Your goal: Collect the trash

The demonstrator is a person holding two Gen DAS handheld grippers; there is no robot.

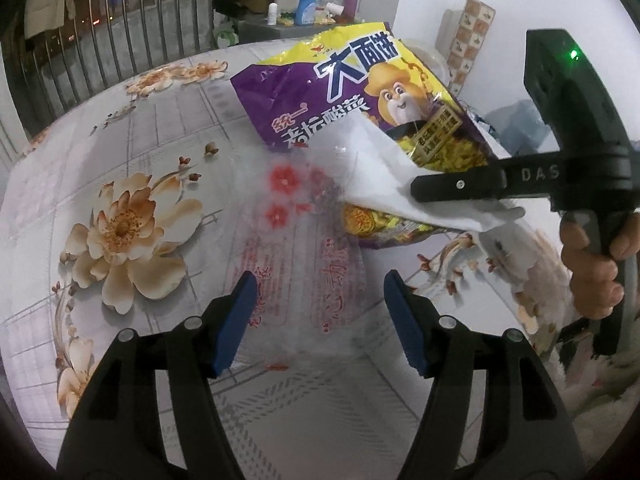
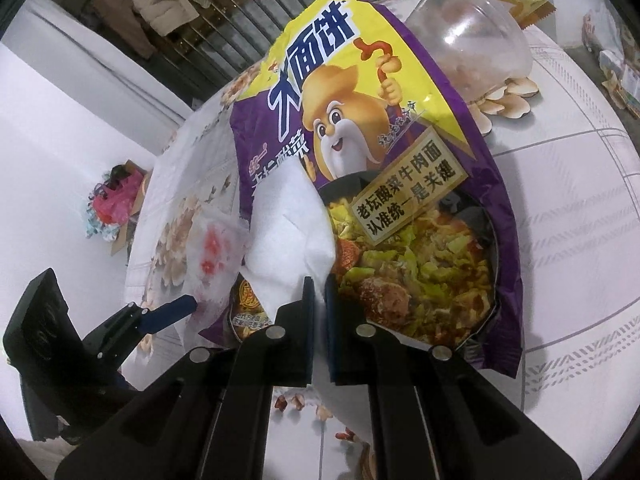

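The right gripper (image 2: pixel 319 292) has its jaws clenched on a crumpled white tissue (image 2: pixel 288 224), with the purple-and-yellow noodle packet (image 2: pixel 360 140) just beyond. The left gripper (image 1: pixel 320 320) hangs released over a thin clear plastic bag (image 1: pixel 296 216) on the floral desk (image 1: pixel 120 160). Next, probably, carry the tissue into the bag.

Left tongs (image 1: pixel 320 324) gape open, angled downward; right tongs (image 2: pixel 318 292) are clamped shut, seemingly pinching something.

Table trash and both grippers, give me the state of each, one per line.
Left gripper: open, nothing between its pads.
Right gripper: shut on the white tissue.
Noodle bag: torn open, crumpled, lying on the table.
Clear plastic bag: flat on the table, partly under the tissue.
Clear plastic cup: tipped on its side behind the noodle bag.
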